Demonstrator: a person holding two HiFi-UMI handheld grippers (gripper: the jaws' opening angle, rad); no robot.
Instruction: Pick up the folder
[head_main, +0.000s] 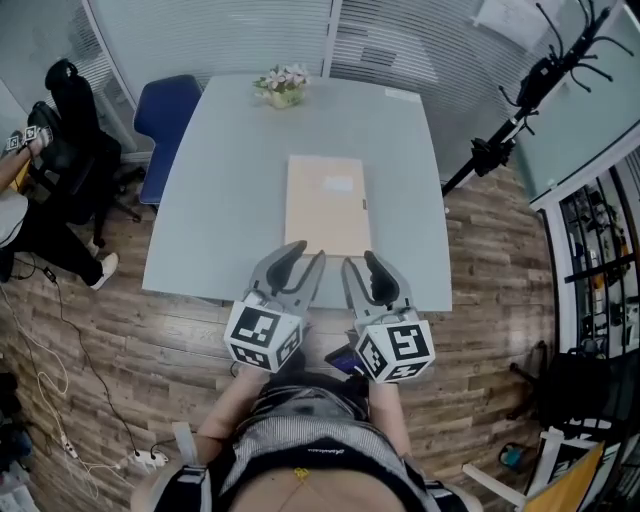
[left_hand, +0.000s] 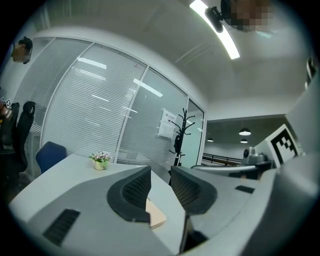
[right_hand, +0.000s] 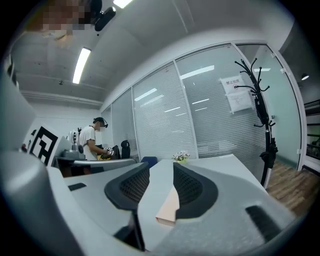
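A flat beige folder (head_main: 327, 204) lies on the pale grey table (head_main: 230, 180), its near edge close to the table's front edge. Just short of that near edge, my left gripper (head_main: 306, 252) and right gripper (head_main: 360, 260) hover side by side over the table's front rim. Both stand open with nothing between their jaws. In the left gripper view the folder's corner (left_hand: 156, 216) shows past the left gripper (left_hand: 160, 172). In the right gripper view the folder (right_hand: 170, 207) lies ahead of the right gripper (right_hand: 161, 167), apart from it.
A small pot of flowers (head_main: 283, 86) stands at the table's far edge. A blue chair (head_main: 165, 115) is at the far left corner, a black coat stand (head_main: 540, 90) to the right. A person (head_main: 15, 200) stands at the left by black chairs. Cables lie on the wood floor.
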